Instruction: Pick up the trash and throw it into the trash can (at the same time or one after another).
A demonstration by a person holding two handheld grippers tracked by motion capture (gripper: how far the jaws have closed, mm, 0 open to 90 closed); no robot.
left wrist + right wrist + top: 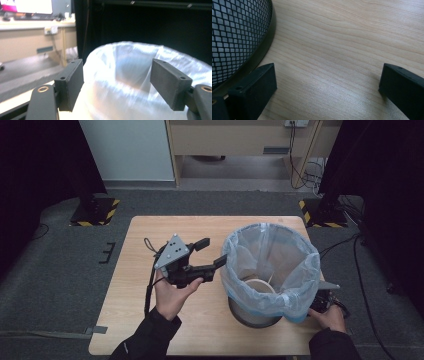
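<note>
Item: we hold the left gripper (pixel 211 252) wide, nothing between, just left of the bag (pixel 272 247) lining the bin (pixel 250 316); right gripper (pixel 325 92) wide, over the table (pixel 150 235).

I see a thin, translucent, faintly glossy plastic liner (pixel 270 255) over my black metal mesh bin (pixel 234 37), a smooth matt pale wood-grain table (pixel 150 320), and rough matt black pads (pixel 170 85) on my left gripper (pixel 212 254).

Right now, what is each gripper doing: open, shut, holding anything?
Left gripper: open, nothing between its jaws, beside the bag in the bin.
Right gripper: open, holding nothing, over the table.
</note>
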